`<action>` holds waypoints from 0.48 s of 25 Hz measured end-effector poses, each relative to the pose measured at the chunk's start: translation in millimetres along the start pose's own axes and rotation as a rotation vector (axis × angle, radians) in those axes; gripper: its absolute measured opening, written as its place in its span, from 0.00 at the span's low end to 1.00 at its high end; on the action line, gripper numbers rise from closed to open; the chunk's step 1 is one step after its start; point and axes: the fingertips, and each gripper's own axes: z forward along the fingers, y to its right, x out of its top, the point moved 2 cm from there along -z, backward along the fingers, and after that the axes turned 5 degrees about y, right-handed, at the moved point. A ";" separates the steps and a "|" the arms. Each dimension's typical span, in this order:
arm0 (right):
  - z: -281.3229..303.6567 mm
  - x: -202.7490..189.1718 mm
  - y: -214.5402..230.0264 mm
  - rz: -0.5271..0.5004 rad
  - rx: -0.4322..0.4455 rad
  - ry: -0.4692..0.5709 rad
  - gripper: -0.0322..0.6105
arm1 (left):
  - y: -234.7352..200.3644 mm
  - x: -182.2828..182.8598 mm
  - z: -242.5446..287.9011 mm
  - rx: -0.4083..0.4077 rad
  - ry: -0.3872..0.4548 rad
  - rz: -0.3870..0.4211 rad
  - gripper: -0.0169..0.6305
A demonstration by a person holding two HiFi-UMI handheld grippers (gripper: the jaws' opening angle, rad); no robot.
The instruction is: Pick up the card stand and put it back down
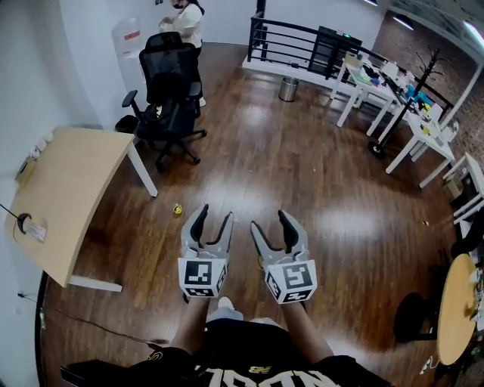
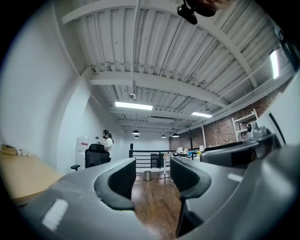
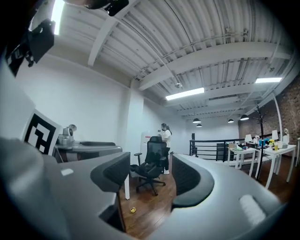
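No card stand shows in any view. Both grippers are held level over the dark wood floor (image 1: 302,189), in front of the person who holds them. My left gripper (image 1: 215,215) has its jaws a little apart with nothing between them; the left gripper view (image 2: 153,164) looks through that gap to the floor and a distant railing. Beside it, my right gripper (image 1: 269,221) is also open and empty. Between its jaws the right gripper view (image 3: 151,159) shows a black office chair (image 3: 151,166).
A light wooden desk (image 1: 68,189) stands at the left, with the black office chair (image 1: 170,98) and a person (image 1: 185,19) beyond it. White tables (image 1: 423,128) line the right, and a round table (image 1: 457,310) sits lower right. A small yellow object (image 1: 178,209) lies on the floor.
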 end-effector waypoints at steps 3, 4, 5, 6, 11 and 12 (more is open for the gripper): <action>40.0 0.7 -22.1 0.001 0.066 0.000 0.49 | -40.4 -4.7 7.8 0.052 -0.012 -0.014 0.38; 50.5 -0.6 -30.5 0.004 0.086 -0.009 0.49 | -51.6 -6.5 6.9 0.066 -0.021 -0.017 0.38; 60.6 -2.9 -39.8 0.006 0.110 -0.021 0.49 | -62.7 -8.3 3.5 0.085 -0.031 -0.019 0.38; 71.4 -5.8 -50.9 0.010 0.144 -0.031 0.49 | -75.3 -9.9 -2.4 0.114 -0.038 -0.019 0.38; 133.6 -14.1 -121.3 0.030 0.359 -0.032 0.49 | -155.8 -12.2 -46.2 0.331 -0.045 -0.001 0.38; 145.3 -16.2 -136.9 0.033 0.404 -0.035 0.49 | -171.8 -12.3 -55.5 0.376 -0.045 0.001 0.38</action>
